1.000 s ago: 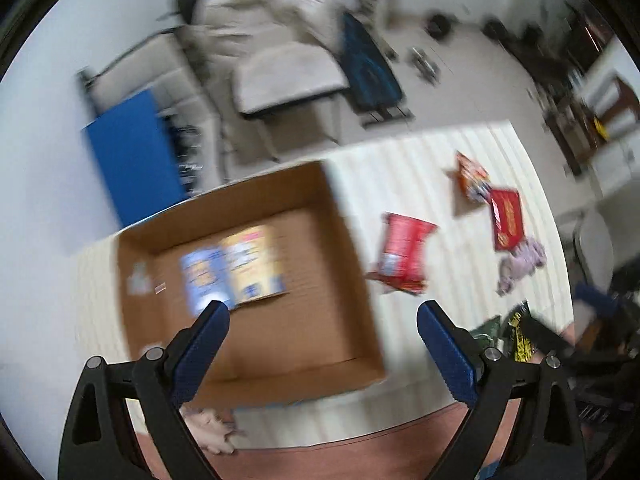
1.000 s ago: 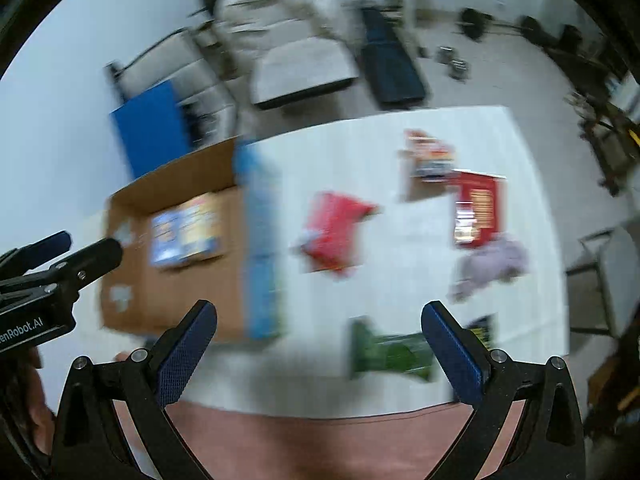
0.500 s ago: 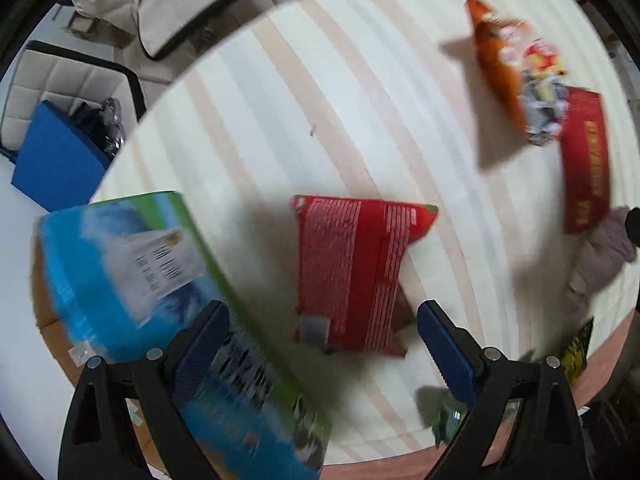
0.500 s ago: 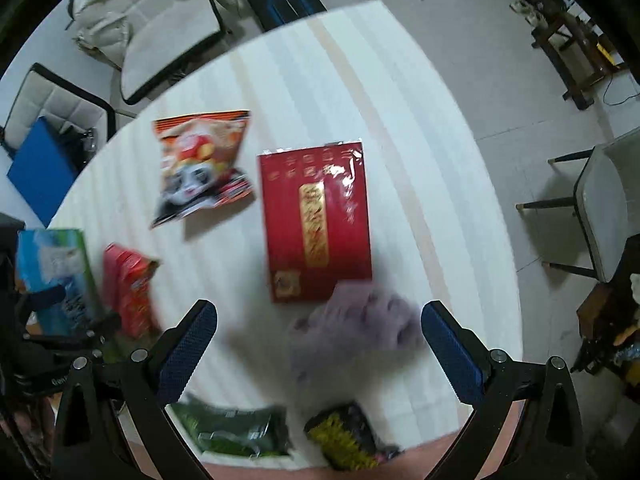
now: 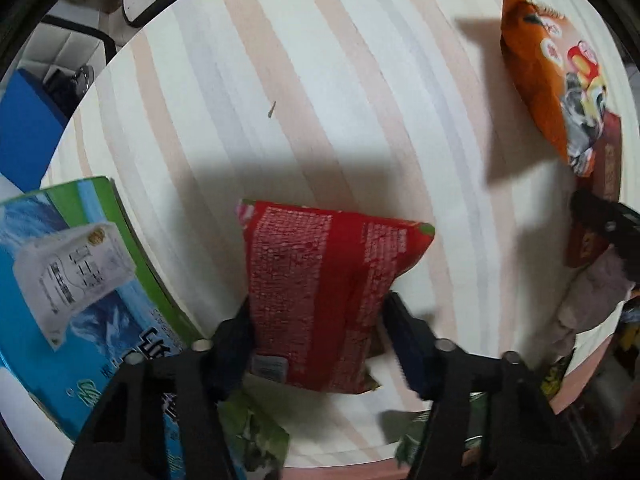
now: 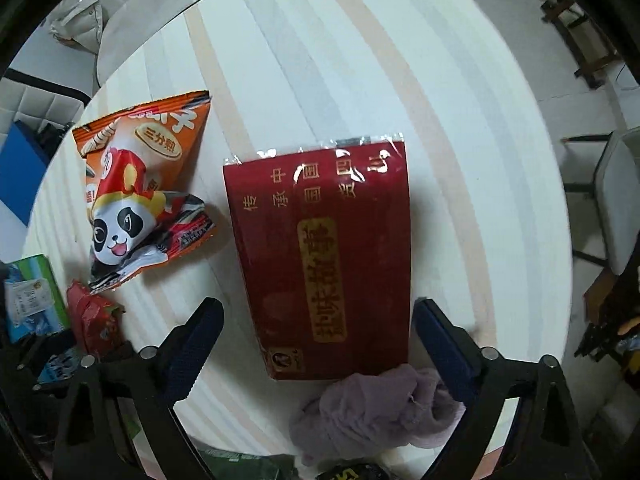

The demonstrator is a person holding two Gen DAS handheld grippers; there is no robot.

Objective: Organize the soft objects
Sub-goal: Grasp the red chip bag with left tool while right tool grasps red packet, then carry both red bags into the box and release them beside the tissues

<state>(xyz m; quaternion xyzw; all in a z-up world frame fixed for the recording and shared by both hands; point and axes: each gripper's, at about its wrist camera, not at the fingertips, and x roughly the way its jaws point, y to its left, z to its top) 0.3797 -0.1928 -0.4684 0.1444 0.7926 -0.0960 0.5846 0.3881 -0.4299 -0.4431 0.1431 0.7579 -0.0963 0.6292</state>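
Snack packets lie scattered over a striped tablecloth (image 5: 320, 80): in the left wrist view, a blue-green printed box (image 5: 72, 280) sits at nine o'clock, and the left gripper (image 5: 320, 320) has its blue fingers pressed against both sides of the red snack bag (image 5: 316, 280) at centre, gripping it, with an orange panda snack bag (image 5: 548, 68) at two o'clock. In the right wrist view, that orange bag sits at ten o'clock, beside the dark red flat packet (image 6: 324, 248) at centre. The right gripper (image 6: 320, 332) is spread wide, empty, straddling the packet's near end, and a crumpled lilac cloth (image 6: 380, 412) touches the packet at six o'clock.
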